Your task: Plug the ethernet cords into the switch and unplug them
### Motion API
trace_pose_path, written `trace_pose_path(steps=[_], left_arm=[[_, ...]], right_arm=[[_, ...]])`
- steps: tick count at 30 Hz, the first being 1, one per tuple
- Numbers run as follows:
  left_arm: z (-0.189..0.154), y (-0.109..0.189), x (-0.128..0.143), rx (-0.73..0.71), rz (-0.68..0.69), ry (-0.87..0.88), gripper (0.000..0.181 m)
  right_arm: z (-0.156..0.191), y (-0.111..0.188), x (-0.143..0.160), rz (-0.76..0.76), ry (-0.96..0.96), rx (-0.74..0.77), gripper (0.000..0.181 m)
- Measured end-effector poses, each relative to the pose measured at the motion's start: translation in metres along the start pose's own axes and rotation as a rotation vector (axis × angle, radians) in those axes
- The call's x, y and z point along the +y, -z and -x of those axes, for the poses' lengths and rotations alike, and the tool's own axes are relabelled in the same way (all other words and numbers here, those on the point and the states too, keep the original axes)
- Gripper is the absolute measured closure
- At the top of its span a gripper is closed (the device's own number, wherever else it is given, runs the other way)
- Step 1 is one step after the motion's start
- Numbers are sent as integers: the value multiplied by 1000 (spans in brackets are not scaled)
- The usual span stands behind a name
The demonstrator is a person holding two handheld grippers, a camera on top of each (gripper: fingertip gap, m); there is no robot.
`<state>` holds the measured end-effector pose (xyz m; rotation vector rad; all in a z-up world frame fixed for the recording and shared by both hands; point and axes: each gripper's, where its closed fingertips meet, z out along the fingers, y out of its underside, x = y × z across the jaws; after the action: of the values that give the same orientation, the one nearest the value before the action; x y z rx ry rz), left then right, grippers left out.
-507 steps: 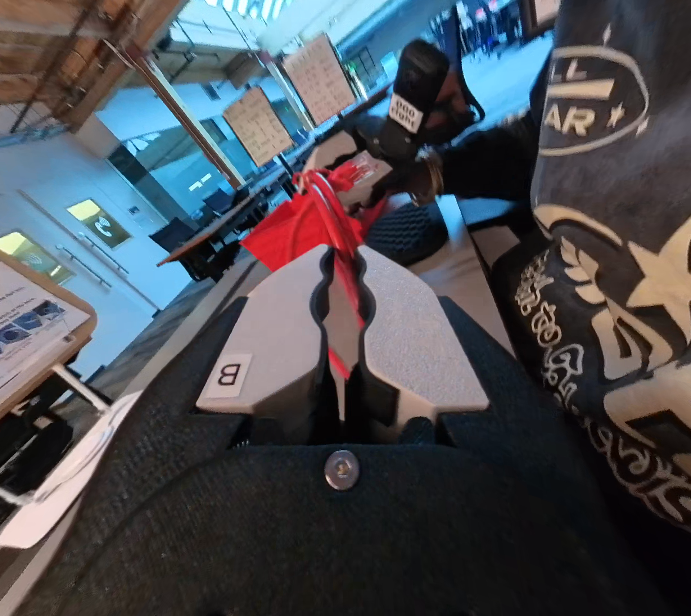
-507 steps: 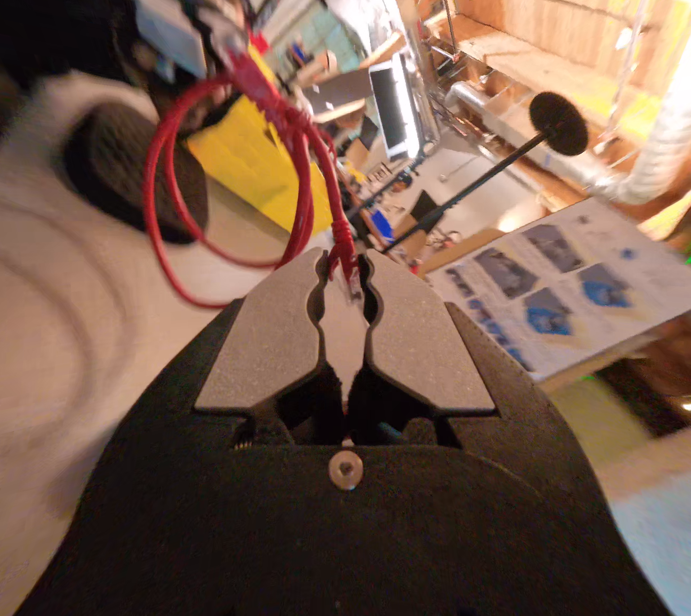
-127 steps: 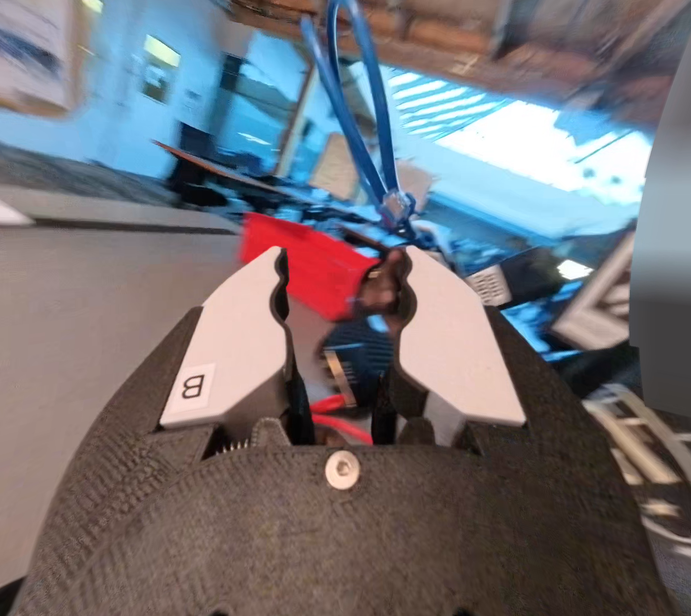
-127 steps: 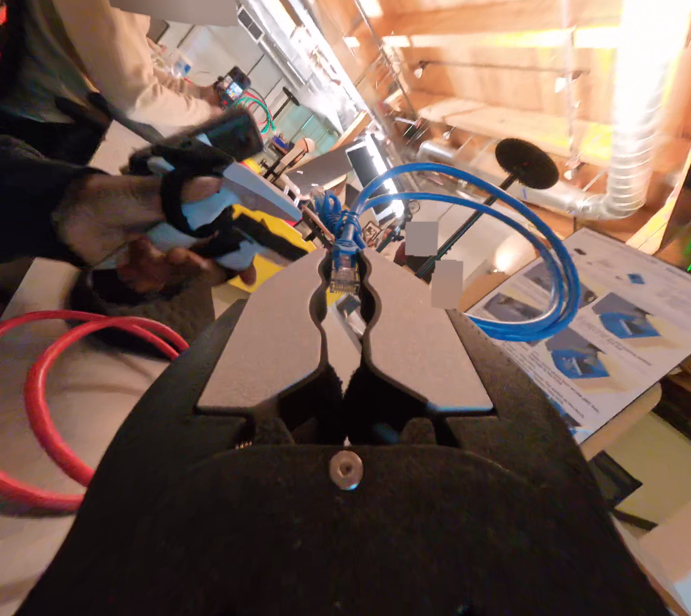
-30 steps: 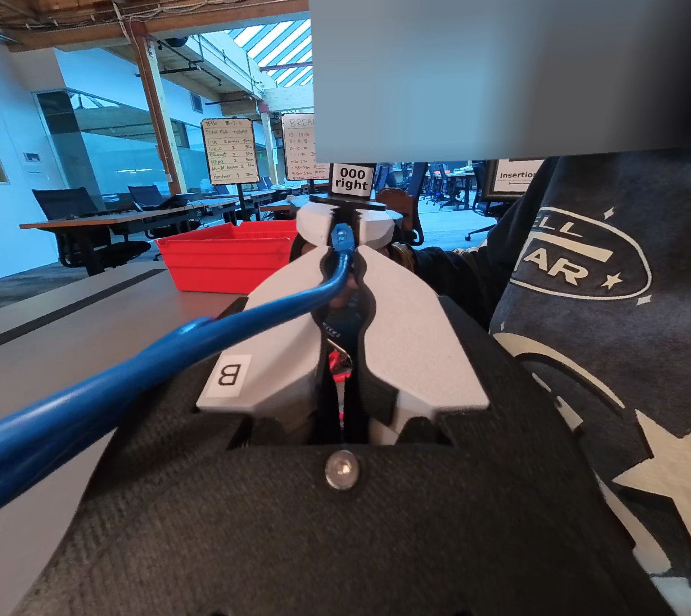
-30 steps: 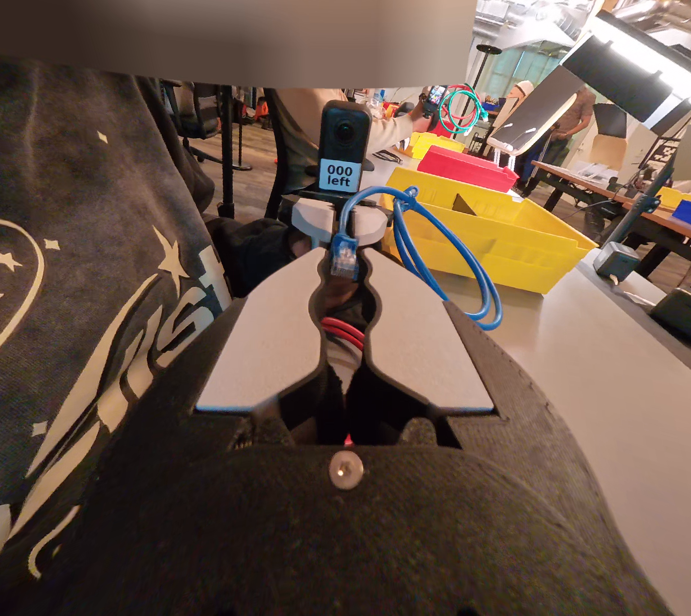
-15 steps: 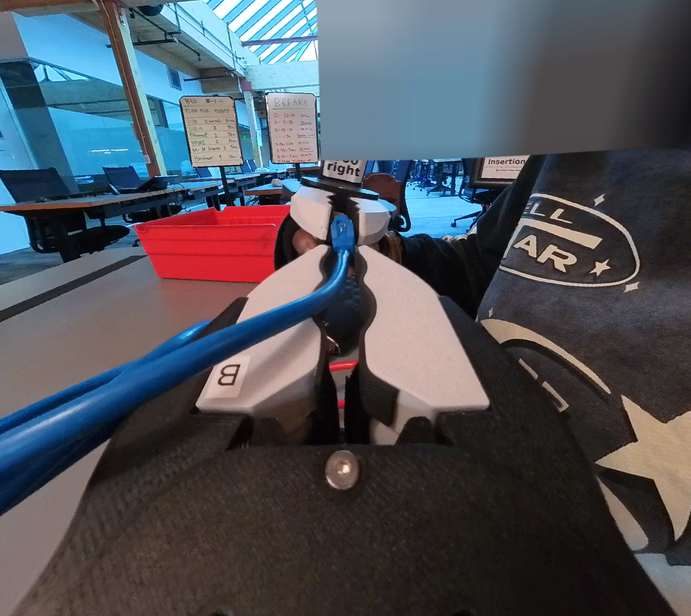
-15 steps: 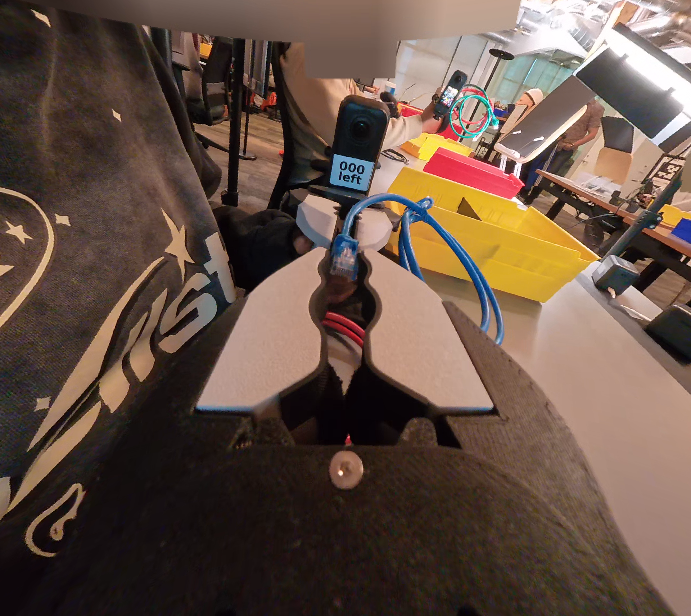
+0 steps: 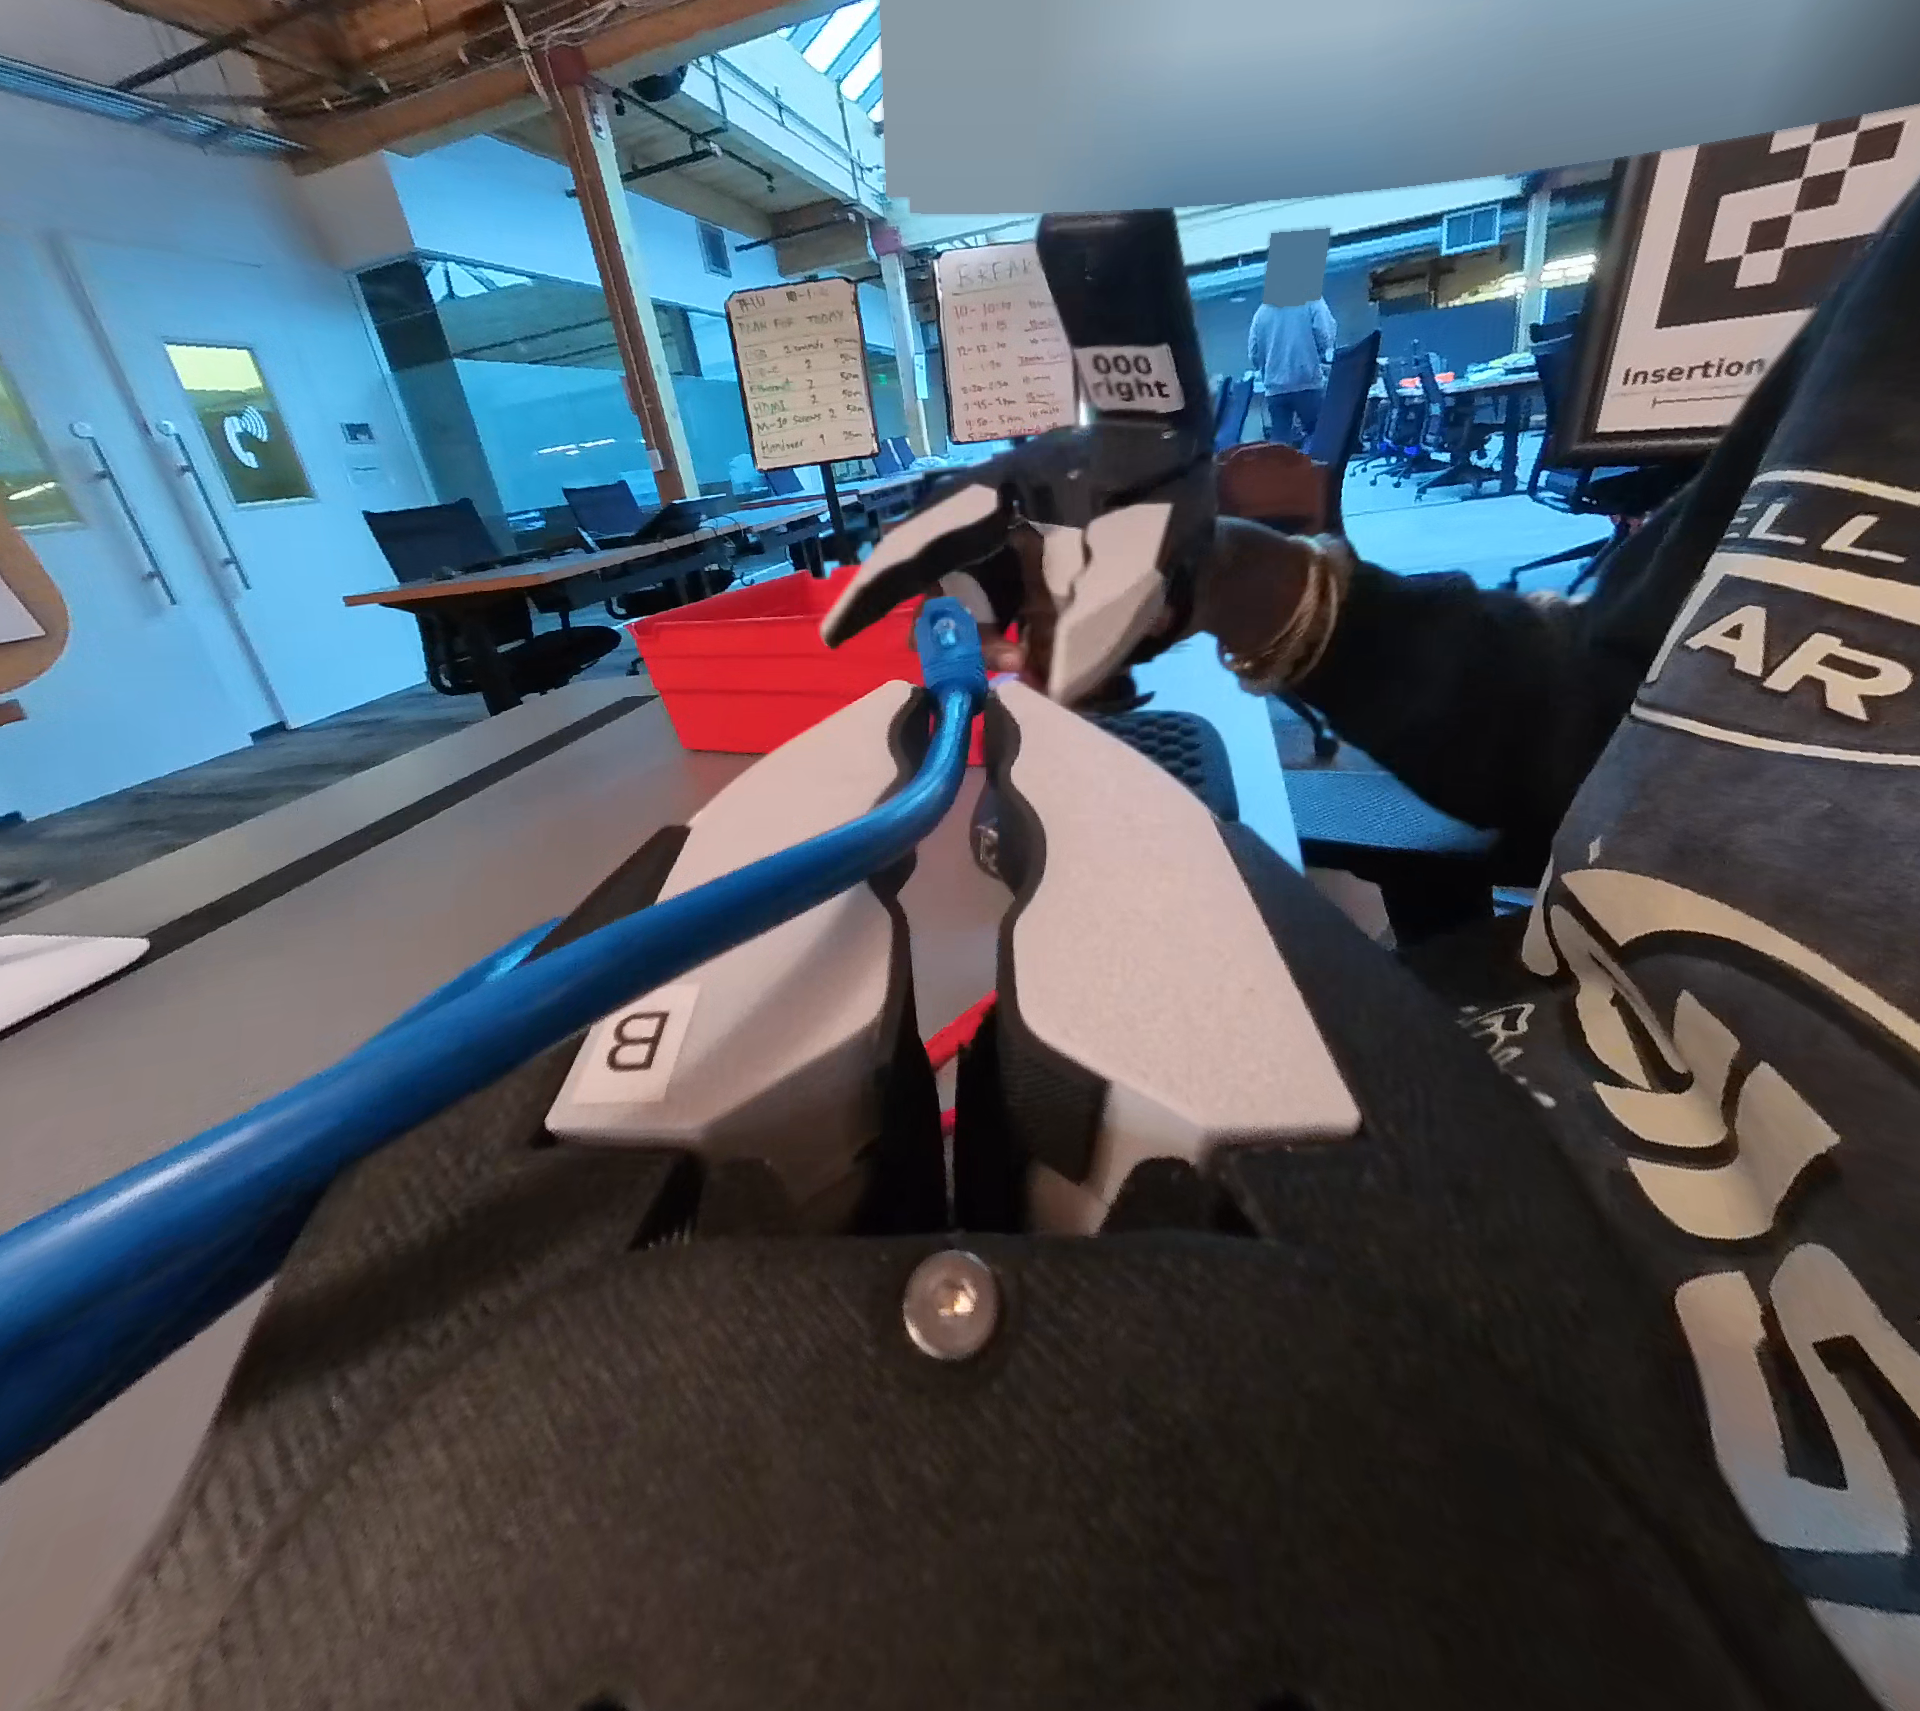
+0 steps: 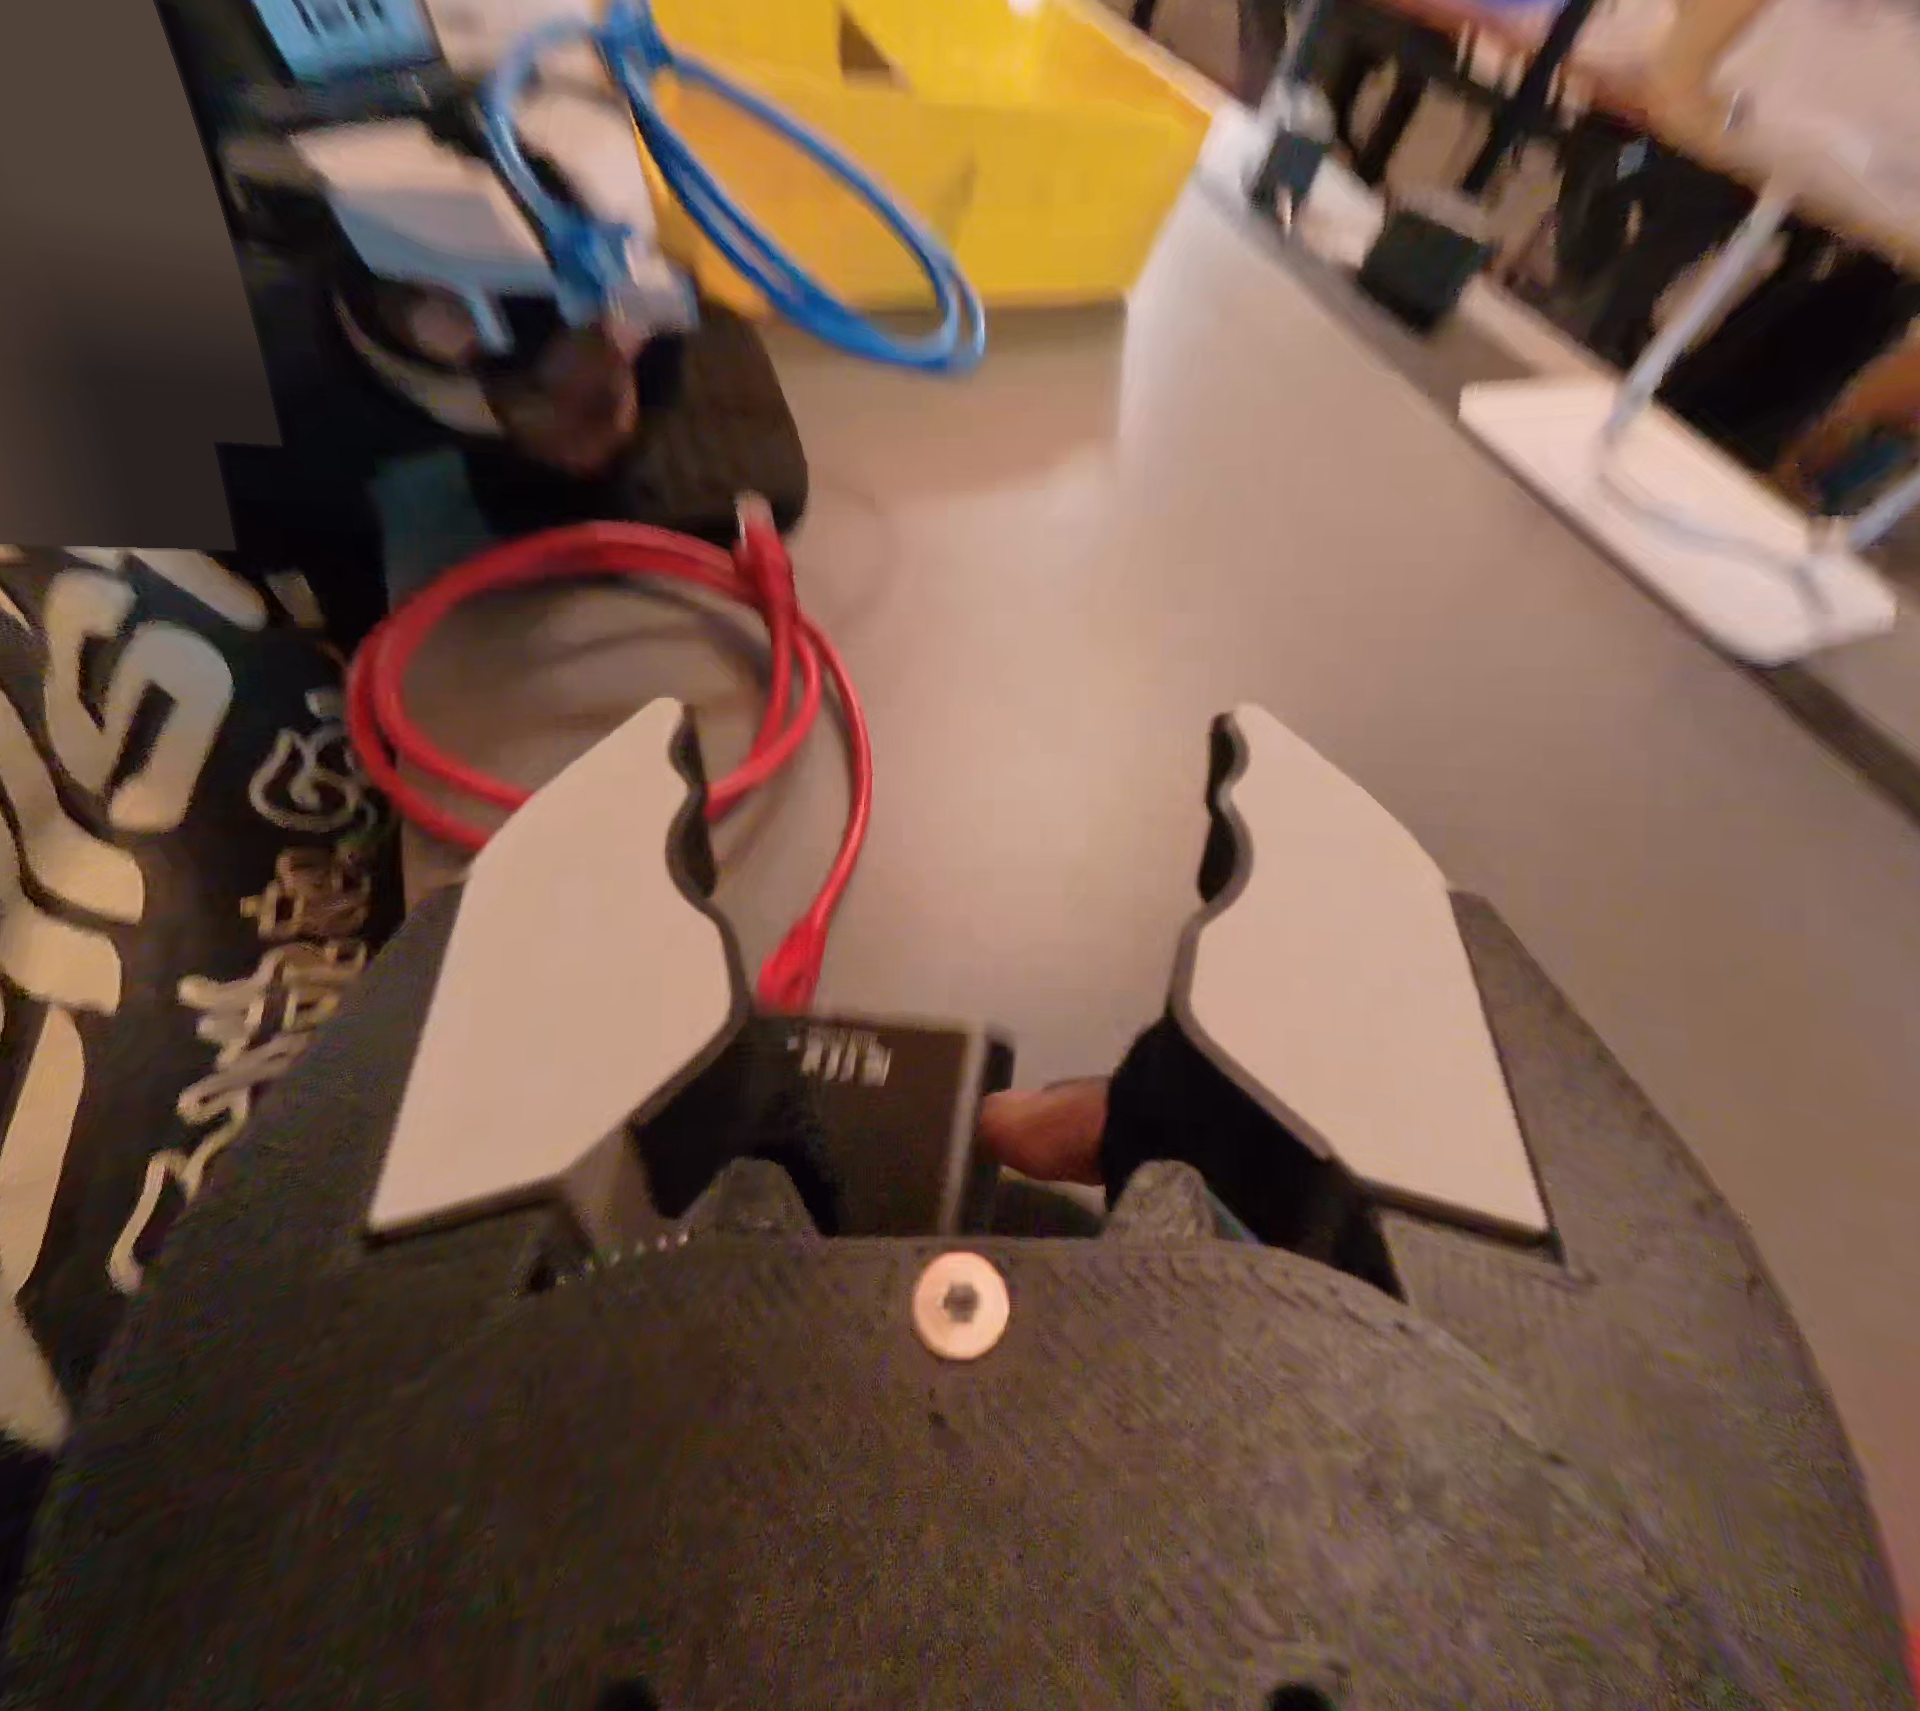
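Observation:
My left gripper [image 9: 951, 711] is shut on a blue ethernet cord [image 9: 727, 892], whose plug [image 9: 945, 633] sticks up past the fingertips. My right gripper [image 10: 951, 788] is open and empty, pointing down at the table. A black switch [image 10: 873, 1100] lies under its jaws. A red ethernet cord [image 10: 603, 685] lies coiled on the table, and one plug [image 10: 790, 965] touches the switch edge. I cannot tell if it is seated. In the left wrist view the right gripper's fingers [image 9: 1101, 591] stand spread just beyond the blue plug. The right wrist view shows the left gripper [image 10: 488, 227] with the blue coil [image 10: 810, 238].
A yellow bin [image 10: 935, 103] stands at the back of the grey table [image 10: 1247, 622], and a red bin [image 9: 769, 674] is in the left wrist view. A white stand base [image 10: 1662, 498] is on the right. A person's dark printed shirt [image 9: 1714, 934] is close by. A fingertip [image 10: 1039, 1131] is beside the switch.
My right gripper has opened, let go of the blue plug, and swung down and away over the switch. My left gripper still holds the blue cord.

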<state>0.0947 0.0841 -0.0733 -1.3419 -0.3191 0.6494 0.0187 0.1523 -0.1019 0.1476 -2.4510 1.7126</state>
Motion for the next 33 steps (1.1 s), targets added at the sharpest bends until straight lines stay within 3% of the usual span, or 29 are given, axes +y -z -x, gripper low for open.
trace_pose_path(steps=[3, 5, 11, 16, 24, 30, 33], left_arm=[[0, 0, 1, -1, 0, 2, 172], [0, -1, 1, 1, -3, 5, 172], [1, 0, 1, -4, -4, -7, 172], [0, 1, -3, -4, -15, -15, 172], [2, 2, -4, -13, -16, -28, 171], [13, 12, -9, -40, 17, -78, 171], [19, 17, -13, -52, 35, -98, 171]], right_arm=[[10, 9, 47, 230, -53, 51, 66], [16, 15, 77, 381, -37, 121, 60], [21, 17, 107, 524, 82, 274, 68], [24, 7, 109, 505, 44, 224, 91], [24, 6, 109, 462, 51, 123, 95], [23, 34, 93, 326, 38, -59, 96], [18, 55, 107, 405, 82, -167, 96]])
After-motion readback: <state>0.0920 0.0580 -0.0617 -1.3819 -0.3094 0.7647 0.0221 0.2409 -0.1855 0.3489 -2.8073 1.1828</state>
